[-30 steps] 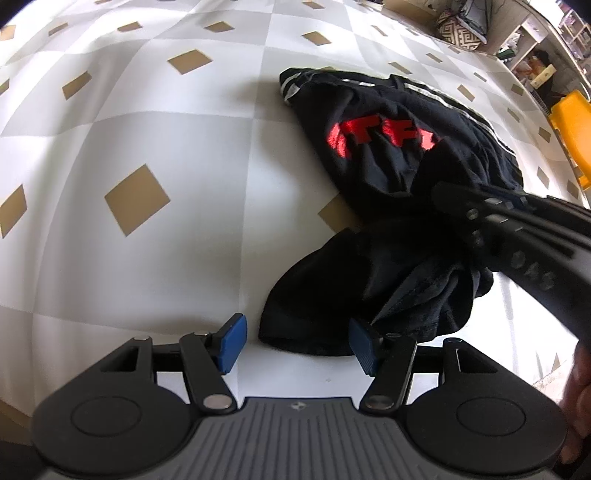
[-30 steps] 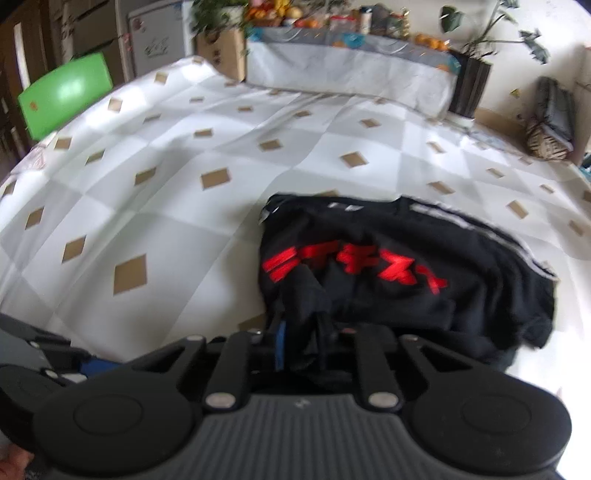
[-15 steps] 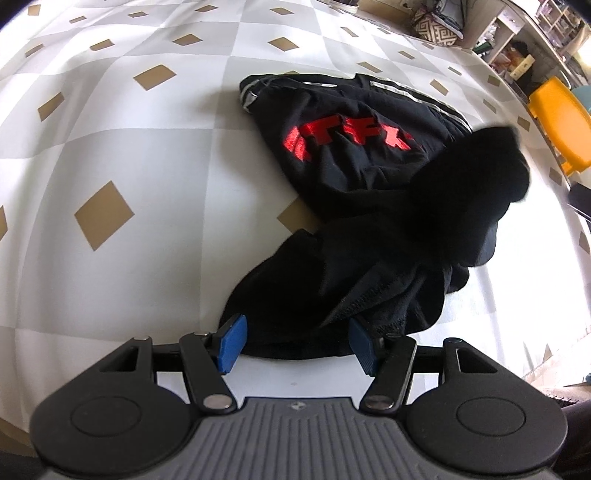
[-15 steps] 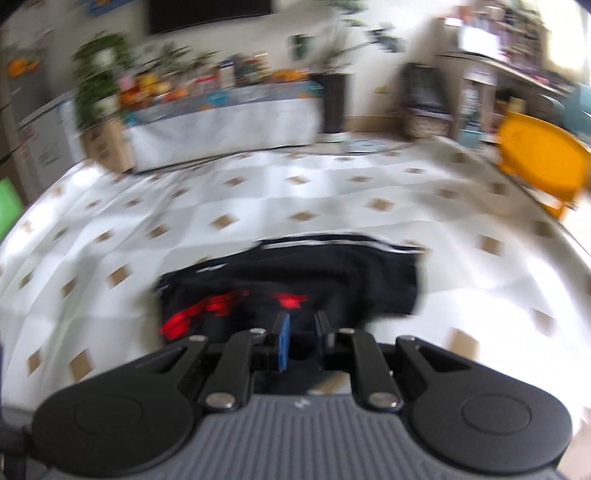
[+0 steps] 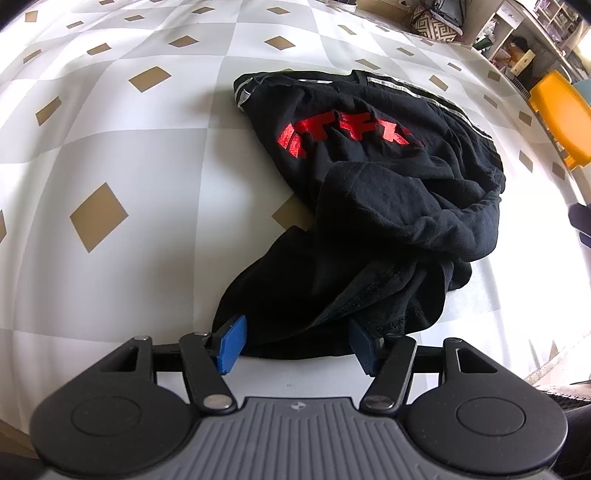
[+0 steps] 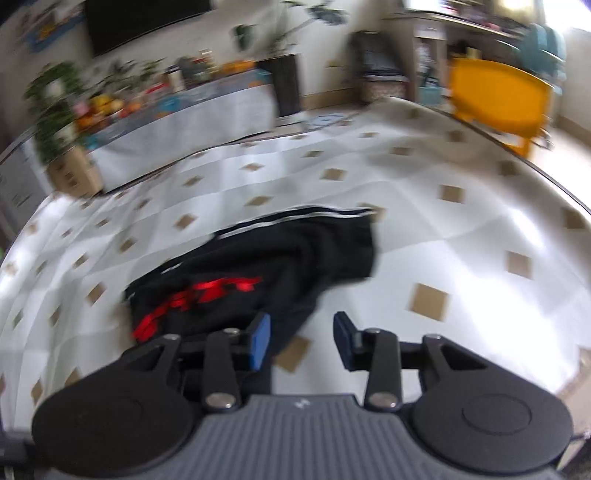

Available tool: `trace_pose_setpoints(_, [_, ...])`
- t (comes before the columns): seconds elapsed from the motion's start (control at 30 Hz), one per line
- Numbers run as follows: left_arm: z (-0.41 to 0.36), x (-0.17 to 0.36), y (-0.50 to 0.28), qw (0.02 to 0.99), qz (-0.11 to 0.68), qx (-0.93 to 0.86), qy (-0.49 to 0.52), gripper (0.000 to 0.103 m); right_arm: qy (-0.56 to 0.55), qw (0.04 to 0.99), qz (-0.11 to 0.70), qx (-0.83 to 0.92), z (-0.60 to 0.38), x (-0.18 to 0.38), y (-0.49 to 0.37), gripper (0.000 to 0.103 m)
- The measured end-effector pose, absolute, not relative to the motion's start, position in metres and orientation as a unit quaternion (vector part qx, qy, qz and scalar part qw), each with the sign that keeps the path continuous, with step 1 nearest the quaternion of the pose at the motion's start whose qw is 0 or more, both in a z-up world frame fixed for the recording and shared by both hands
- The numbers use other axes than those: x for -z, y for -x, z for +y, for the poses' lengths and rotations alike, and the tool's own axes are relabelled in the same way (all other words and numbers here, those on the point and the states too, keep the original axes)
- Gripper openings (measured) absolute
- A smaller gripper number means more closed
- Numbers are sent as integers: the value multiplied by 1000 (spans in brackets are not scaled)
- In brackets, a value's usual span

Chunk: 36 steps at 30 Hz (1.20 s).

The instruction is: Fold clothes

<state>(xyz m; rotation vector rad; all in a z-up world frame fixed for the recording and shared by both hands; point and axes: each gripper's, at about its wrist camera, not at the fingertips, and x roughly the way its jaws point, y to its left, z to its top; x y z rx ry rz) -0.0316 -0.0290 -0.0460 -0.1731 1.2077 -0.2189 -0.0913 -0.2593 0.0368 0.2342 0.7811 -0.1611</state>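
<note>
A white tablecloth (image 5: pixel 110 155) with tan diamond patches covers the big table. Past its far edge a yellow chair (image 6: pixel 496 94) stands at the right, and it shows again at the corner in the left view (image 5: pixel 561 110). Along the back wall runs a long side table (image 6: pixel 184 114) draped in pale cloth, crowded with fruit and small bottles too blurred to name. A leafy plant (image 6: pixel 51 110) rises from a cardboard box at its left end, a dark tall planter (image 6: pixel 282 83) sits at its right. A black screen (image 6: pixel 144 20) hangs above. A patterned basket (image 5: pixel 437 22) rests by shelves (image 5: pixel 532 44).
</note>
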Motion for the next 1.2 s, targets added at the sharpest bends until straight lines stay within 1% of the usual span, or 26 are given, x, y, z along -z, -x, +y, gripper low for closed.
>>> trace_pose_setpoints(0.17, [-27, 45, 31, 822, 555, 100, 77, 60, -59, 919, 391, 9, -221, -36, 87, 45])
trace_pose_setpoints(0.3, [-30, 44, 32, 831, 544, 103, 54, 58, -21, 916, 400, -24, -199, -32, 86, 48])
trace_pose_setpoints(0.4, [-32, 42, 32, 835, 535, 115, 50, 52, -19, 916, 396, -58, -190, -30, 87, 49])
trace_pose_setpoints(0.57, [-37, 40, 35, 838, 526, 140, 36, 47, 5, 916, 390, -99, -177, -26, 86, 51])
trace_pose_setpoints(0.8, [-36, 48, 35, 830, 537, 149, 37, 46, 47, 891, 423, -159, -155, -14, 64, 52])
trace_pose_setpoints(0.97, [-33, 52, 36, 826, 541, 150, 43, 46, 133, 876, 425, -186, -128, -2, 55, 52])
trace_pose_setpoints(1.2, [-31, 54, 36, 826, 541, 152, 47, 46, 181, 865, 424, -200, -109, 14, 46, 52])
